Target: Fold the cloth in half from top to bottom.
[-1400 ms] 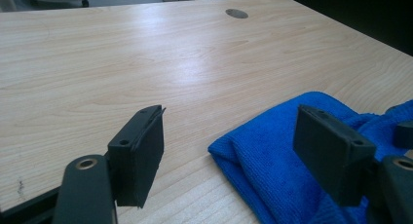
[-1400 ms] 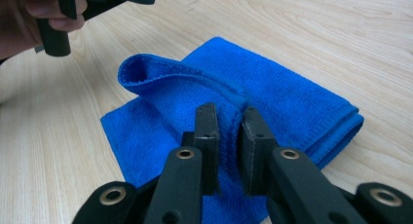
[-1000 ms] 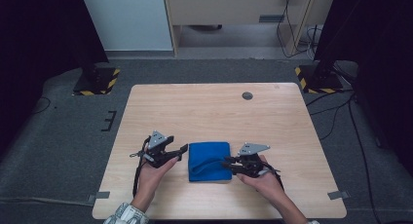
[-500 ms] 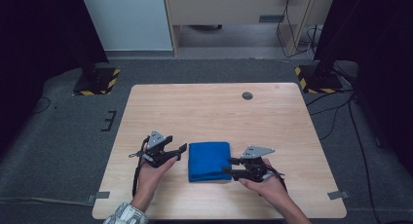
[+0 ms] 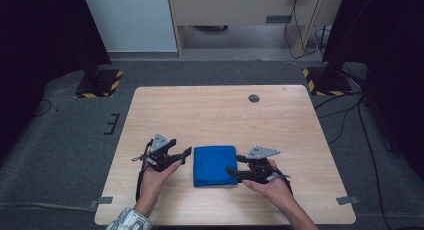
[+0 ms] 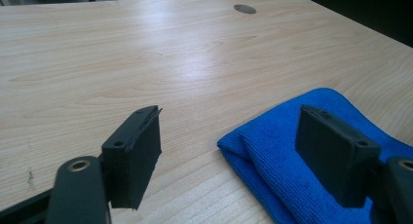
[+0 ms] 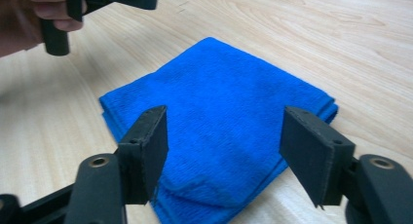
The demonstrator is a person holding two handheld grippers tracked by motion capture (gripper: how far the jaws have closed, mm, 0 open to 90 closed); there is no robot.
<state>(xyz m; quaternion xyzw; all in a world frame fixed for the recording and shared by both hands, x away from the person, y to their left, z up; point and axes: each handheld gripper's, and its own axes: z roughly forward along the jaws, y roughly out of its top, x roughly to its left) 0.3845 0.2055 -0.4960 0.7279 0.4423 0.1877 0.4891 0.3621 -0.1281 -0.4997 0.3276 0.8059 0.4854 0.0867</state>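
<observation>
A: Near the front edge of the desk (image 5: 300,120), between the two hands: a blue cloth (image 5: 215,165), folded into a thick square, lying flat.

B: Noted. How will it handle, do you think?

A: Light and soft, I'd say. Fluffy weave, several layers. No stiffness; lifted by one corner it would likely droop and the folds could fall open. Not fragile, not slippery.

B: Left gripper (image 5: 184,154)?

A: Just beside the cloth's left edge, fingers (image 6: 134,156) standing well apart, nothing between them. In the left gripper view one finger sits in front of the cloth (image 6: 292,151), the other over bare wood.

B: And the right gripper (image 5: 233,174)?

A: At the near right corner. Its fingers (image 7: 148,151) have just been opening and now stand wide; in the right gripper view the cloth (image 7: 219,117) lies ahead, seen between them, the pads not pressing on it. Holding nothing.

B: Where to take hold?

A: My guess: pinch through all layers at a folded edge or corner, both sides at once, so the stack stays together.
</observation>
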